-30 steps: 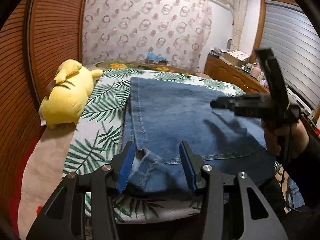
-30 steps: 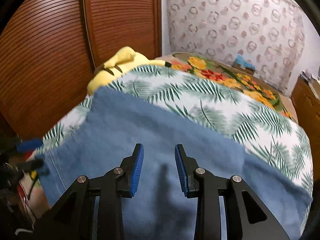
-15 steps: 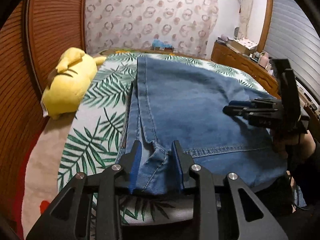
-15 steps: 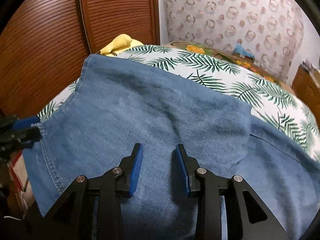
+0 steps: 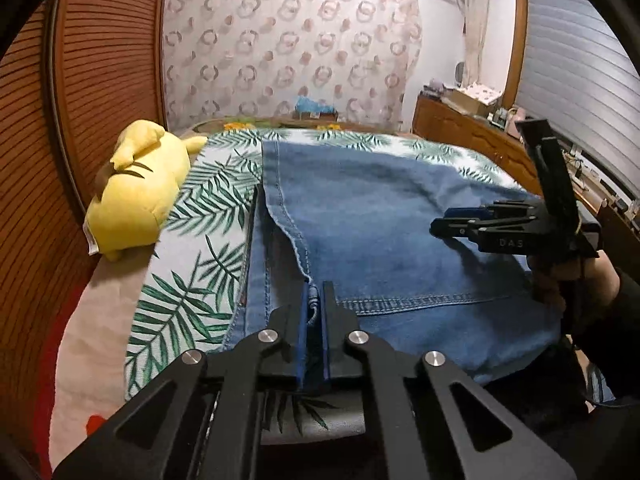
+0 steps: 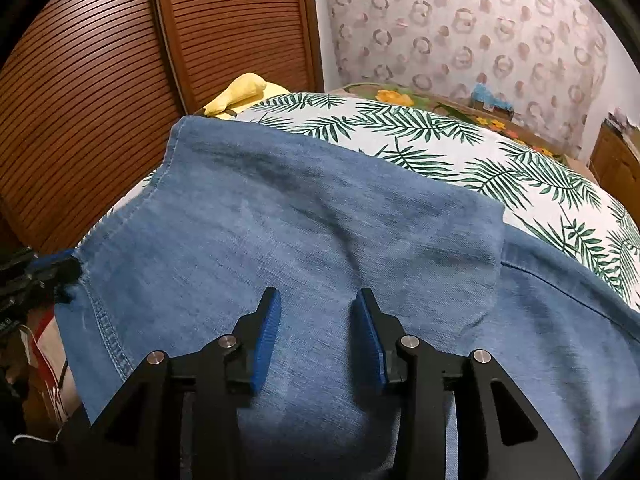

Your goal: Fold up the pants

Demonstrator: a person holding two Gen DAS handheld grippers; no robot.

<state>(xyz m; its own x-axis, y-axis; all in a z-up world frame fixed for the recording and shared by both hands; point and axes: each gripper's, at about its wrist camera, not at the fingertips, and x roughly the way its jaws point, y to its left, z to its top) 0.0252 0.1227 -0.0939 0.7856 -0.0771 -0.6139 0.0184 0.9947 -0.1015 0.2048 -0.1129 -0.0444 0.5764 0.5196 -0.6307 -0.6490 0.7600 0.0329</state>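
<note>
Blue denim pants [image 5: 380, 224] lie spread on the bed with the palm-leaf cover [image 5: 200, 216]. My left gripper [image 5: 314, 304] is shut on the hem corner of the pants at the bed's near edge. My right gripper [image 6: 316, 308] is open and empty, just above the flat denim [image 6: 280, 220]; it also shows in the left wrist view [image 5: 460, 220] at the right side of the pants. The left gripper's tip shows at the far left of the right wrist view [image 6: 48, 272], at the denim's corner.
A yellow plush toy [image 5: 136, 192] lies on the bed's left side by the wooden slatted wardrobe [image 5: 80, 120]. A wooden dresser [image 5: 472, 136] with small items stands at the right. A patterned curtain [image 5: 288, 48] hangs at the back.
My left gripper has closed from wide open onto the pants' hem corner. My right gripper has come lower and closer over the denim and stays open.
</note>
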